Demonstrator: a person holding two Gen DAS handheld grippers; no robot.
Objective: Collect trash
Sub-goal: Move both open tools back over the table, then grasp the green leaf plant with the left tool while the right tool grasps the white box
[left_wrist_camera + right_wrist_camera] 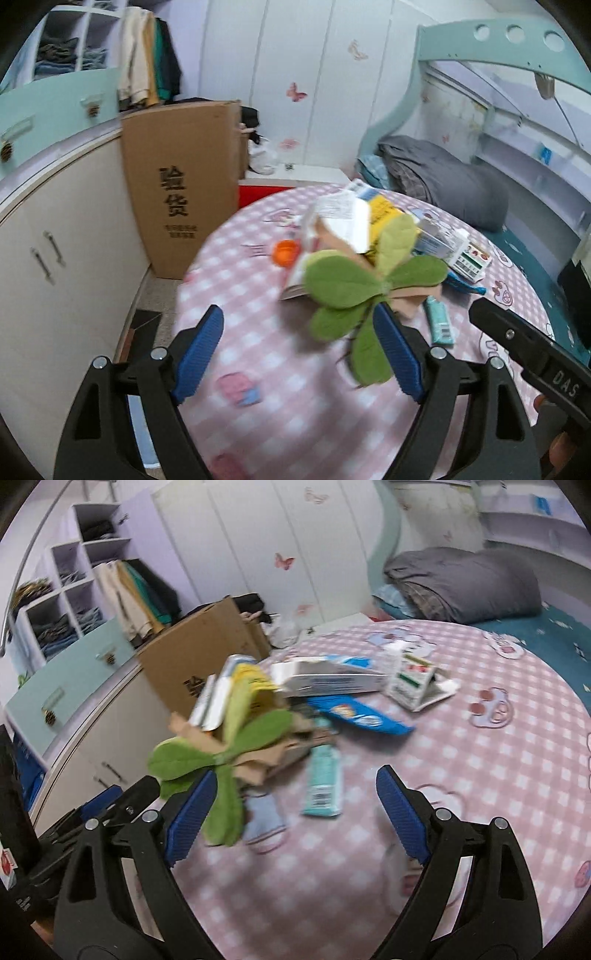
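Left wrist view, left gripper (297, 345): fingers wide apart, nothing between the pads, hovering over the pink checked tablecloth (236, 295) short of the trash.
Orange cap (285, 252): loose at the left edge of the pile; likely to roll off the table if nudged.
Green leaf sprig (369, 291): blurred, right in front of the inner pad; could snag on a finger and drag lighter scraps along.
Trash pile (354, 229): boxes, paper and cardboard heaped mid-table; a blind pinch may grip only one sheet and topple the rest.
Right wrist view, teal wrapper (325, 782): flat on the cloth, hard to get under; may pinch fabric instead.
Right gripper (295, 812): spread open, empty, close beside its neighbour; risk of collision if both close in together.
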